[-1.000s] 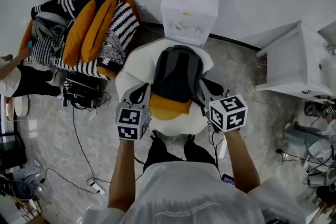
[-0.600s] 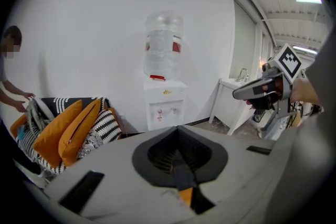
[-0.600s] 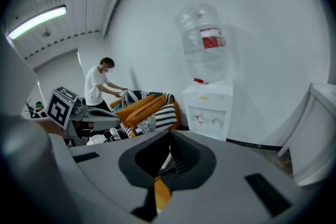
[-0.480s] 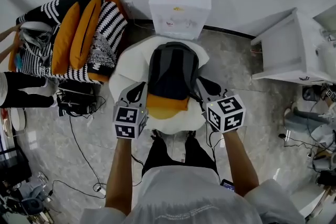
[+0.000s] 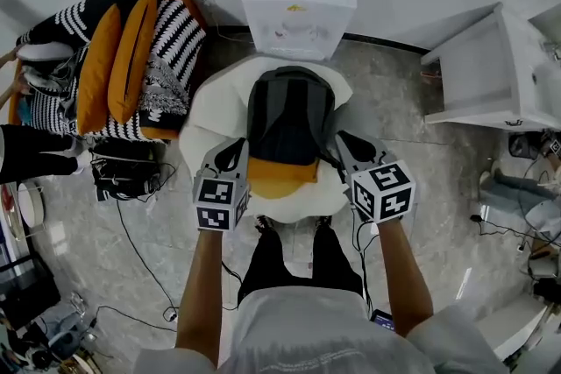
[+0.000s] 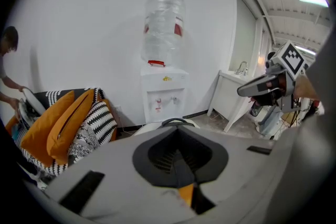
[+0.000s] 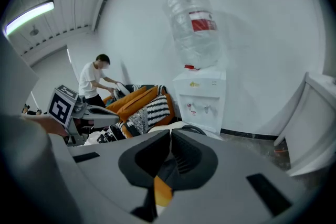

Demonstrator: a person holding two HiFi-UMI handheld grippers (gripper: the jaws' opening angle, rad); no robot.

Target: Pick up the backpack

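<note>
White seat [image 5: 207,114] holds the backpack [image 5: 289,114] on marbled floor [image 5: 421,181]; left gripper [image 5: 231,153] and right gripper [image 5: 350,144] flank it, clenched.

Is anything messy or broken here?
Nothing looks spilled or broken. The backpack lies straight on the white round seat. The only untidy bits are the tangle of black cables on the floor and the orange cushions leaning crookedly on the striped sofa.
</note>
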